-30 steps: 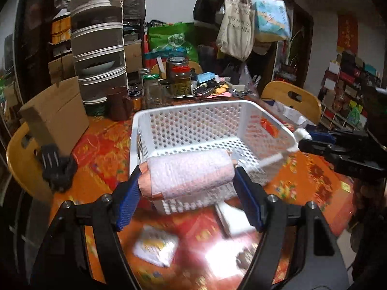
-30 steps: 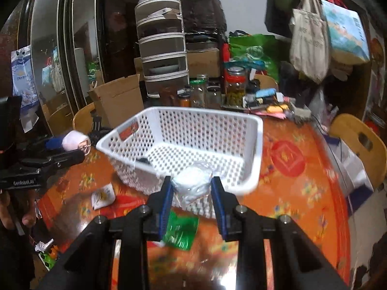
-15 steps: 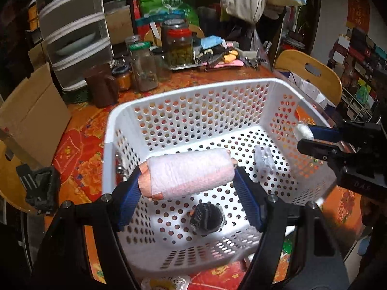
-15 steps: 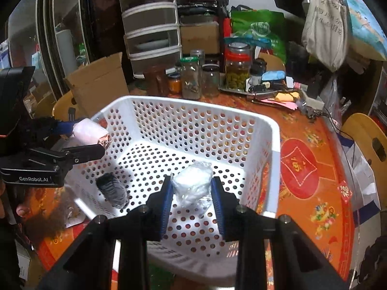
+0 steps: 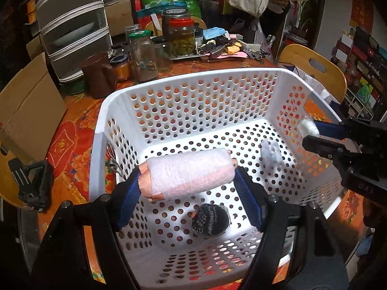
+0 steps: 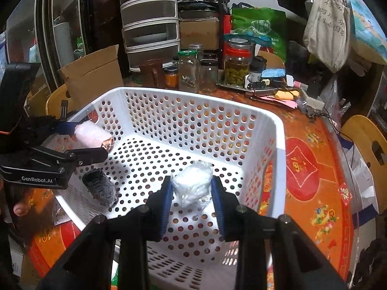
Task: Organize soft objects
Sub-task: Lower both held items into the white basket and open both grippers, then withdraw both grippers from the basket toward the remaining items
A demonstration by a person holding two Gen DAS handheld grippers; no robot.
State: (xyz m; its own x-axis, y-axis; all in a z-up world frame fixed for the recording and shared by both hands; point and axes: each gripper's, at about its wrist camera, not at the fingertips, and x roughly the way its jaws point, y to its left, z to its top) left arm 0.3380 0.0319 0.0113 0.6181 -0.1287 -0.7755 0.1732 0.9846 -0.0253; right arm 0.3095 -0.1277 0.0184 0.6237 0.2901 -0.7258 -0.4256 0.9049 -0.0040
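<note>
A white perforated basket (image 5: 193, 89) (image 6: 278, 130) stands on the red patterned table. My left gripper (image 5: 187, 178) is shut on a rolled pink towel (image 5: 188, 174), held over the basket's inside; it also shows in the right wrist view (image 6: 93, 136). My right gripper (image 6: 192, 188) is shut on a clear plastic bag of white soft material (image 6: 192, 183), also above the basket floor; it appears at the right in the left wrist view (image 5: 307, 126). A dark rolled sock (image 5: 210, 220) (image 6: 100, 187) lies on the basket floor.
Glass jars (image 5: 142, 55) (image 6: 235, 64), a brown mug (image 5: 98, 77), stacked plastic drawers (image 6: 150, 21) and a cardboard box (image 5: 26, 106) crowd the table behind the basket. Yellow chairs (image 5: 312, 67) (image 6: 367, 135) stand around the table. A black clip (image 5: 31, 181) lies at left.
Both grippers moved forward from the near side of the basket to over its inside, still holding their loads. The dark sock on the basket floor came into view.
</note>
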